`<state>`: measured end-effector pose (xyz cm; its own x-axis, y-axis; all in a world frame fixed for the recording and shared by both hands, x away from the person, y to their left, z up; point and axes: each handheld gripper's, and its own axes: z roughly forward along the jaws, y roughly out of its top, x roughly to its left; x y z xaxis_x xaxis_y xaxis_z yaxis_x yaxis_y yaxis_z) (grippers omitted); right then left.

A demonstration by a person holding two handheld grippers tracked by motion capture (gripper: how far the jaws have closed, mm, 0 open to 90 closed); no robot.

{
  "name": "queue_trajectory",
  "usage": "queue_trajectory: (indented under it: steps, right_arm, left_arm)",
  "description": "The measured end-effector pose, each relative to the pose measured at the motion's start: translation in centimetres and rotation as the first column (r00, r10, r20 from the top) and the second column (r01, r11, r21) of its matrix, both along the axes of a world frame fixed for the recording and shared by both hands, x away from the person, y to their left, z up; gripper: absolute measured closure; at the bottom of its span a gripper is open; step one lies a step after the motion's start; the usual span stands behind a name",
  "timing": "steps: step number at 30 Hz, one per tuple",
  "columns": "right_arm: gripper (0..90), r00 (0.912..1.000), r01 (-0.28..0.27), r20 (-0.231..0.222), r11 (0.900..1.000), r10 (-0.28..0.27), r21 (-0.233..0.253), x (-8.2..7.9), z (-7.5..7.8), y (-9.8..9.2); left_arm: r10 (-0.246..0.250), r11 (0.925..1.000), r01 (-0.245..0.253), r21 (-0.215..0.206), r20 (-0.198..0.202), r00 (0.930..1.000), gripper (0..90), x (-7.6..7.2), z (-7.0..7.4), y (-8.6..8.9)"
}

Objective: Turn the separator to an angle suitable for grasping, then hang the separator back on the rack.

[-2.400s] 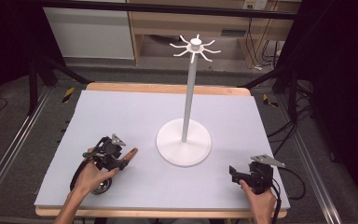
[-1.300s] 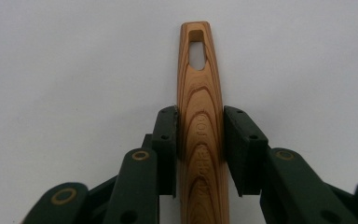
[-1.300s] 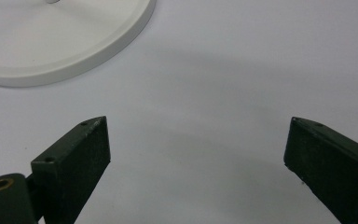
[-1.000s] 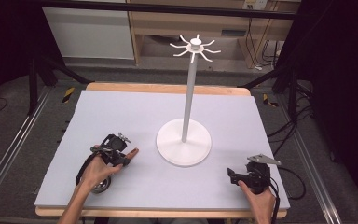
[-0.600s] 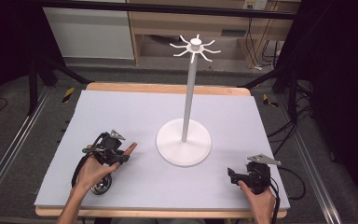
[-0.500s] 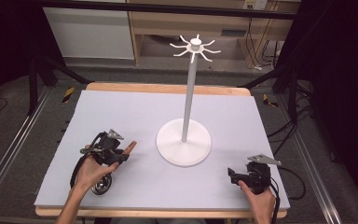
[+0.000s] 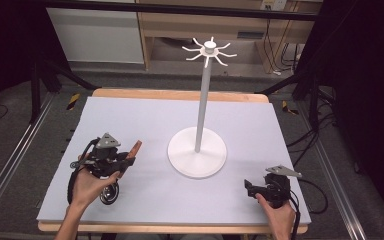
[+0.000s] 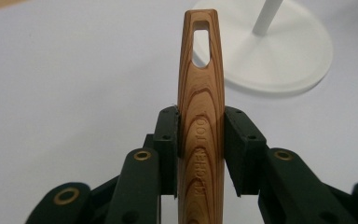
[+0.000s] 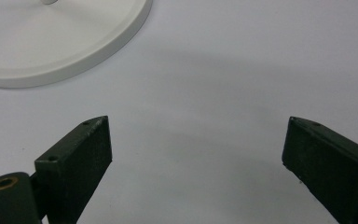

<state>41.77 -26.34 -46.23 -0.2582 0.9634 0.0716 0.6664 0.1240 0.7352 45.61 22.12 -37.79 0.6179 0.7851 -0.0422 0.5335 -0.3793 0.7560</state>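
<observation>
My left gripper's [image 8: 200, 140] own view cuts the wooden handle [image 8: 200, 116] off at six o'clock, so I can't tell what tool it belongs to. From above, my left hand [image 7: 92, 185] hides most of it. In my right gripper's [image 9: 196, 154] view, the white stand base [image 9: 60, 42] runs off at eleven o'clock.

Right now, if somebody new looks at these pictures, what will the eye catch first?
The tall white hook stand near the middle of the grey table, its round base on the top. Next, the wooden utensil handle with a slotted hanging hole, clamped in the left hand-held gripper at front left. The right hand-held gripper sits open at front right.
</observation>
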Motion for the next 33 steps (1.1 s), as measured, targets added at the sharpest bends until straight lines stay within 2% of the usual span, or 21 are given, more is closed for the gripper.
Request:
queue_trajectory:
  steps: [1,2,4,5,6,7,8,10,11,14,15,18,21,24,25,28,29,30,31,32,33]
  right_arm:
    - [8.6,1.0000,0.006,0.001,1.000,-0.006,0.003,-0.1,0.0,0.1]
    - [8.6,1.0000,0.006,0.001,1.000,-0.006,0.003,-0.1,0.0,0.1]
    - [8.6,1.0000,0.001,0.005,1.000,-0.001,-0.001,-0.1,0.0,0.0]
    - [8.5,1.0000,0.004,0.004,1.000,-0.004,0.005,-0.1,0.0,0.0]
    - [8.5,1.0000,0.004,0.004,1.000,-0.004,0.005,-0.1,0.0,0.0]
    - [8.5,1.0000,0.005,0.004,1.000,-0.005,0.005,-0.1,0.0,0.0]
    - [8.5,1.0000,0.005,0.004,1.000,-0.005,0.005,-0.1,0.0,0.0]
    - [8.4,1.0000,0.004,0.007,1.000,-0.004,0.008,-0.1,0.0,0.0]
    - [8.4,1.0000,0.000,0.005,1.000,0.000,0.009,-0.1,0.0,-0.1]
    - [8.4,1.0000,-0.002,0.002,1.000,0.002,0.006,0.0,-0.1,-0.1]
    - [8.4,1.0000,0.002,0.005,1.000,-0.002,0.008,0.0,0.0,-0.1]
    - [8.4,1.0000,0.004,0.007,1.000,-0.004,0.009,-0.1,0.0,0.0]
    - [8.4,1.0000,0.007,0.006,1.000,-0.007,0.007,-0.1,-0.1,0.1]
    - [8.4,0.9999,0.010,0.005,1.000,-0.010,0.012,-0.1,-0.1,0.0]
    - [8.4,0.9999,0.006,0.014,1.000,-0.006,0.006,-0.1,-0.2,-0.1]
    - [8.3,0.9998,0.013,0.016,1.000,-0.013,0.011,-0.2,-0.1,-0.1]
    - [8.2,0.9997,0.009,0.023,1.000,-0.009,0.009,-0.2,-0.2,-0.2]
    - [8.2,0.9997,0.009,0.023,1.000,-0.009,0.009,-0.2,-0.2,-0.2]
    - [8.2,0.9997,0.006,0.022,1.000,-0.006,0.004,-0.2,-0.1,-0.2]
    - [8.2,0.9997,0.006,0.022,1.000,-0.006,0.004,-0.2,-0.1,-0.2]
    - [8.2,0.9997,0.010,0.023,1.000,-0.010,0.008,-0.2,-0.1,-0.1]
  left_arm:
    - [0.008,0.9995,-0.007,-0.032,0.034,0.9994,67.4,-0.2,0.3,0.1]
    - [0.008,0.9995,-0.007,-0.032,0.034,0.9994,67.3,-0.2,0.3,0.1]
    - [0.019,0.9983,-0.015,-0.057,0.069,0.9974,67.3,-0.5,0.7,0.1]
    - [0.026,0.9962,-0.018,-0.085,0.098,0.9949,67.3,-0.8,1.1,0.1]
    - [0.026,0.9962,-0.018,-0.085,0.098,0.9949,67.3,-0.8,1.1,0.1]
    - [0.031,0.9937,-0.017,-0.111,0.122,0.9920,67.3,-1.0,1.5,0.1]
    - [0.031,0.9937,-0.017,-0.111,0.122,0.9920,67.3,-1.0,1.5,0.1]
    - [0.037,0.9920,-0.018,-0.125,0.149,0.9882,67.3,-1.2,1.9,0.1]
    - [0.047,0.9894,-0.022,-0.144,0.175,0.9835,67.3,-1.4,2.3,0.1]
    - [0.051,0.9863,-0.019,-0.164,0.193,0.9798,67.3,-1.6,2.8,0.1]
    - [0.053,0.9817,-0.014,-0.190,0.203,0.9777,67.3,-1.7,3.2,0.1]
    - [0.053,0.9790,-0.008,-0.204,0.213,0.9756,67.3,-1.7,3.8,0.0]
    - [0.055,0.9741,0.001,-0.226,0.244,0.9683,67.3,-1.6,5.1,-0.4]
    - [0.057,0.9732,0.005,-0.230,0.260,0.9639,67.3,-1.5,5.8,-0.6]
    - [0.058,0.9697,0.012,-0.244,0.277,0.9590,67.3,-1.5,6.5,-0.9]
    - [0.052,0.9658,0.026,-0.258,0.290,0.9557,67.3,-1.5,7.3,-1.2]
    - [0.056,0.9608,0.032,-0.275,0.305,0.9509,67.3,-1.5,8.1,-1.5]
    - [0.056,0.9608,0.032,-0.275,0.305,0.9509,67.3,-1.5,8.1,-1.5]
    - [0.051,0.9574,0.045,-0.285,0.321,0.9457,67.3,-1.5,8.9,-1.8]
    - [0.051,0.9574,0.045,-0.285,0.321,0.9457,67.3,-1.5,8.9,-1.8]
    - [0.052,0.9549,0.049,-0.293,0.329,0.9428,67.3,-1.5,9.3,-2.0]
